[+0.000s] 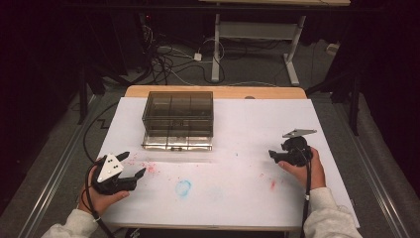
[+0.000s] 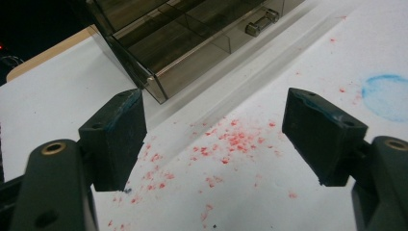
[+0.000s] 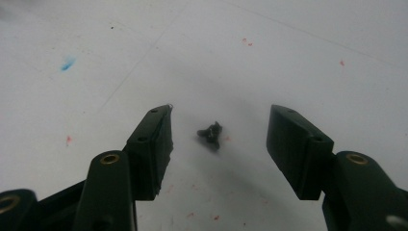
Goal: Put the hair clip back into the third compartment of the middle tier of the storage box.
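A smoky see-through organiser box (image 1: 178, 110) stands at the back middle of the white-covered table (image 1: 237, 198), its bottom drawer (image 1: 177, 143) pulled out toward me. In the left gripper view the box (image 2: 159, 38) lies ahead, the drawer's metal handle (image 2: 262, 21) showing. My left gripper (image 1: 134, 162) (image 2: 214, 125) hovers open at the front left over red specks, holding nothing. My right gripper (image 1: 274, 156) (image 3: 220, 115) stands open at the right, low over the sheet. A small black part (image 3: 210, 134), perhaps a screw, lies on the sheet between its jaws, untouched.
Red specks (image 2: 231, 142) and a blue smudge (image 1: 183, 187) mark the sheet. The wooden table edge (image 1: 213, 91) shows behind the box. Cables (image 1: 168, 62) and a second desk's legs (image 1: 292, 54) sit on the floor beyond.
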Motion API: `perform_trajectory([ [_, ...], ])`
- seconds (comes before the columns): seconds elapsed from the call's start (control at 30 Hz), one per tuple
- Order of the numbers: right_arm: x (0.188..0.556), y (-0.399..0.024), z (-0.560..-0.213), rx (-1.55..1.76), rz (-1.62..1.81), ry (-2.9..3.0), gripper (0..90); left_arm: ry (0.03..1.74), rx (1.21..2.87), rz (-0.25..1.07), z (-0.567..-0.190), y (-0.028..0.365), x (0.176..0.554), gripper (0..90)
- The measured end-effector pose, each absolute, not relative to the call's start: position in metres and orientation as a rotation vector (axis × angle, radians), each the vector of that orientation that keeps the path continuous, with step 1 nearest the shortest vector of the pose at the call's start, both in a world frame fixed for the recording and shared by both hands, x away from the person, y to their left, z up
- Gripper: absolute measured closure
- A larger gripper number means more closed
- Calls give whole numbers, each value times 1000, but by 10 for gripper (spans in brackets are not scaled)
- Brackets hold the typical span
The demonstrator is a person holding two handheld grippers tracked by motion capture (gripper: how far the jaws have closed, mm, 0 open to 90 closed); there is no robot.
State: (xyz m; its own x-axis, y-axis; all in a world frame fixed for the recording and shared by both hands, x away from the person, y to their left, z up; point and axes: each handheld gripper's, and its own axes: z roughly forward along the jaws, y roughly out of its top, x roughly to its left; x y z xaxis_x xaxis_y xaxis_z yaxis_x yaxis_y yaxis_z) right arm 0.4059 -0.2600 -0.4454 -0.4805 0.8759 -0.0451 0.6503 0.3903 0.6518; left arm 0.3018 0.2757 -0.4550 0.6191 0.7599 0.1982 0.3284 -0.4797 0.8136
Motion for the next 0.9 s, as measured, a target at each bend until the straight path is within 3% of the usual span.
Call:
perform_trajectory([
  [0.5,414,-251,-465,1341,770,2281,606,854,2079,709,-456,275,303,224],
  [0.67,415,-250,-465,1318,773,2291,761,851,2091,709,-457,274,303,224],
  [0.9,415,-250,-464,1302,770,2300,773,849,2088,707,-457,274,303,224],
])
